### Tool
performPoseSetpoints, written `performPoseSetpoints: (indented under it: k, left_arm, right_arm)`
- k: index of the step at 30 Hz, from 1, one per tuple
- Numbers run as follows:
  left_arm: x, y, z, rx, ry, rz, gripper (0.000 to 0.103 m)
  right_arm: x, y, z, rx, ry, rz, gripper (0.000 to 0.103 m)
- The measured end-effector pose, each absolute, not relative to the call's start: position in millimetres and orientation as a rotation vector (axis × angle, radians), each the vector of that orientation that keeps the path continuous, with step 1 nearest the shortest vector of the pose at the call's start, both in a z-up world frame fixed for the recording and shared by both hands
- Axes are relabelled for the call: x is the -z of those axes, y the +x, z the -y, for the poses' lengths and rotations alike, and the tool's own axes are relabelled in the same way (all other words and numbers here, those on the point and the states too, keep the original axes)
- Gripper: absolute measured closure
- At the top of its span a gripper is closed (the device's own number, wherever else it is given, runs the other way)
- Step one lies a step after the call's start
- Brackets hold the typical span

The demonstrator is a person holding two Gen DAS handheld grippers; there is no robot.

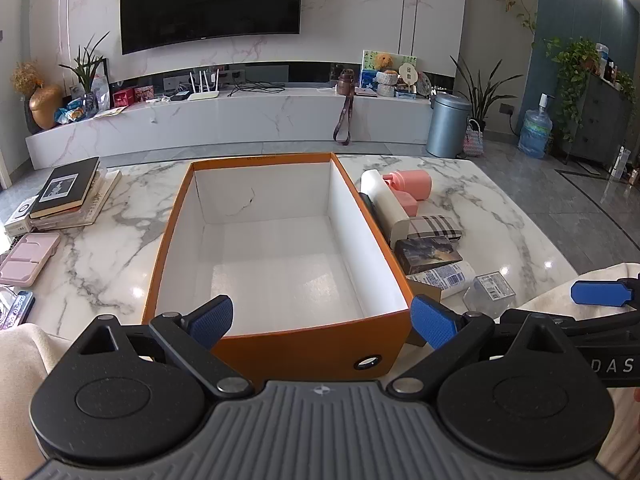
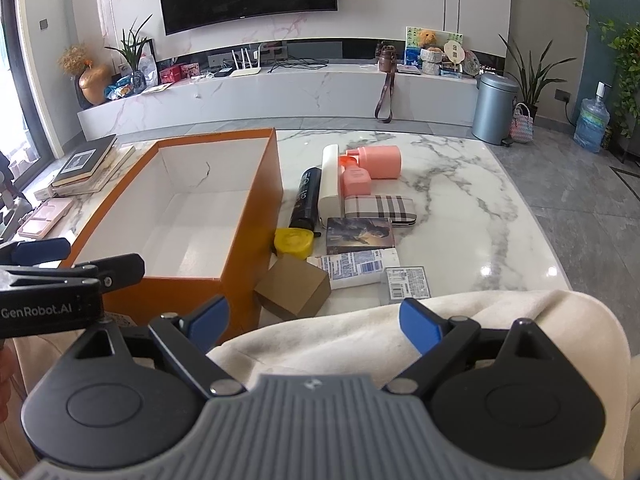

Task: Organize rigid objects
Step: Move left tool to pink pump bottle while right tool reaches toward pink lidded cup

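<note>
The orange box point(image 2: 240, 216) stands open and empty on the marble table point(image 2: 480, 216), its white floor bare. Just to its right the rigid things lie packed in a cluster: a black cylinder point(image 2: 307, 200) along the box wall, a white tube point(image 2: 330, 178) beside it, a small pink bottle point(image 2: 355, 179) and a larger pink bottle point(image 2: 378, 162) at the far end, then a plaid case point(image 2: 380, 209), a dark picture box point(image 2: 360, 236), a yellow cap point(image 2: 293, 242), a brown cardboard box point(image 2: 294, 288) leaning at the box corner, a labelled white tube point(image 2: 354, 266) and a clear labelled box point(image 2: 408, 284) nearest

The left gripper point(image 1: 322, 322) hangs wide open over the near wall of the box, holding nothing. The right gripper point(image 2: 314, 326) is likewise wide and empty, above a cream sleeve or cloth point(image 2: 440, 320) that hides the near edge of the cluster

The risk, as I judge it, lies in the crowding: items touch, so closing on one may drag or roll a neighbour, and the round bottles could roll toward the table edge. The cardboard box seems tilted and may slip. The light box could slide if a jaw knocks its wall, and the two grippers, near each other, might collide
</note>
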State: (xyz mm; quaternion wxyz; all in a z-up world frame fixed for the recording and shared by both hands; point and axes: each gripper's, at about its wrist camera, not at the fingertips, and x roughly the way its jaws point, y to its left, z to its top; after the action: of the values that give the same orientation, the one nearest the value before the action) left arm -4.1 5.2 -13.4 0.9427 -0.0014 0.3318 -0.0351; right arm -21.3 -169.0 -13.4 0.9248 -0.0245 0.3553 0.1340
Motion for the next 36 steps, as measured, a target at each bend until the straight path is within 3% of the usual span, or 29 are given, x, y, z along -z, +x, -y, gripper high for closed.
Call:
performPoseSetpoints:
  k: [12,15,22,29,36]
  left_arm:
    - [15.9,-0.9,-5.2,0.115,-0.034,-0.701,0.0]
    - [15.8,0.2,-6.6,0.162,-0.073,-0.719,0.007]
    - [10.9,7.4,1.6,0.257,-0.06,-0.713,0.009]
    - [9.5,44.5,15.9,0.405,-0.036,-0.785,0.035]
    - [3.9,110.1,37.4,0.491,-0.044,-0.838,0.04]
  right_arm:
    - [16.3,-20.1,167.2,-0.285,-0.056,-0.733,0.011]
    - [16.9,-19.0,168.1,-0.288,-0.048,-0.734,0.011]
    - [18.3,-10.0,173.4,-0.296,-0.022,-0.742,0.013]
    - [17.9,23.4,180.1,-0.329,-0.013,-0.767,0.034]
    - [22.6,83.6,192.0,-0.356,0.026,-0.833,0.058]
